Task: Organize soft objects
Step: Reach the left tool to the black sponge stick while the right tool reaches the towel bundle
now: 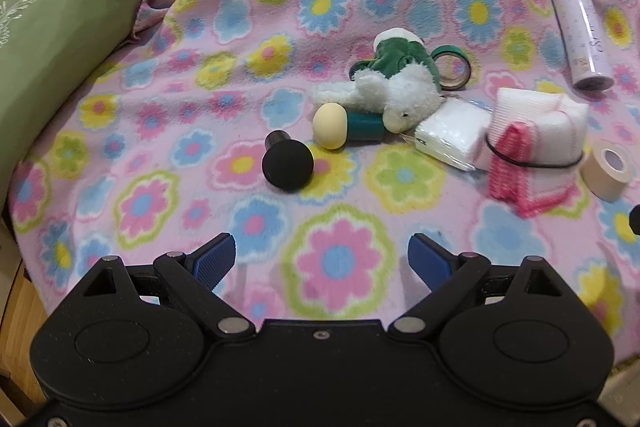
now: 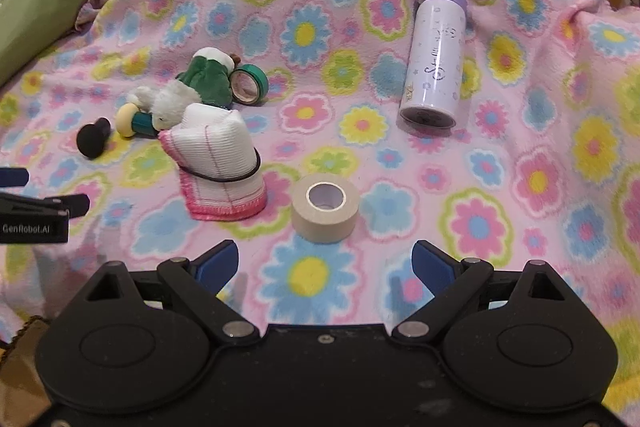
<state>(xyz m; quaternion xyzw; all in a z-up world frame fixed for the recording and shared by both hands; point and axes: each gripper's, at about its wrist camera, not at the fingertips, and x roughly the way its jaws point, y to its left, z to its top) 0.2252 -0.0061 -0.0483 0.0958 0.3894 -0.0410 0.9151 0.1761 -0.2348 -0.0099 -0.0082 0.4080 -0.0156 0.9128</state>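
Left wrist view: the left tool (image 1: 322, 259) hangs released, blue ribbed pads wide apart with nothing between them, over a fleecy flower-print blanket (image 1: 340, 259). The soft objects lie ahead and to the right of it: a black mushroom-shaped sponge (image 1: 287, 165) nearest, its handle pointing up-left; a yellow-headed sponge on a teal handle (image 1: 330, 127), long axis running left to right; a fluffy white plush toy in green clothing (image 1: 394, 85) touching it; a wrapped white pad pack (image 1: 452, 135); and a folded white cloth with pink edging (image 1: 536, 147), cinched by a black band. Right wrist view: the right tool (image 2: 325, 267) is likewise released and empty. A beige tape roll (image 2: 325, 207) lies just ahead of it on its side, with the banded cloth (image 2: 220, 163) beside the roll to the left. A rigid lilac bottle (image 2: 434, 63) lies well apart, long axis pointing away. In my judgement the left tool is nearer the sponges, the right nearer the cloth.
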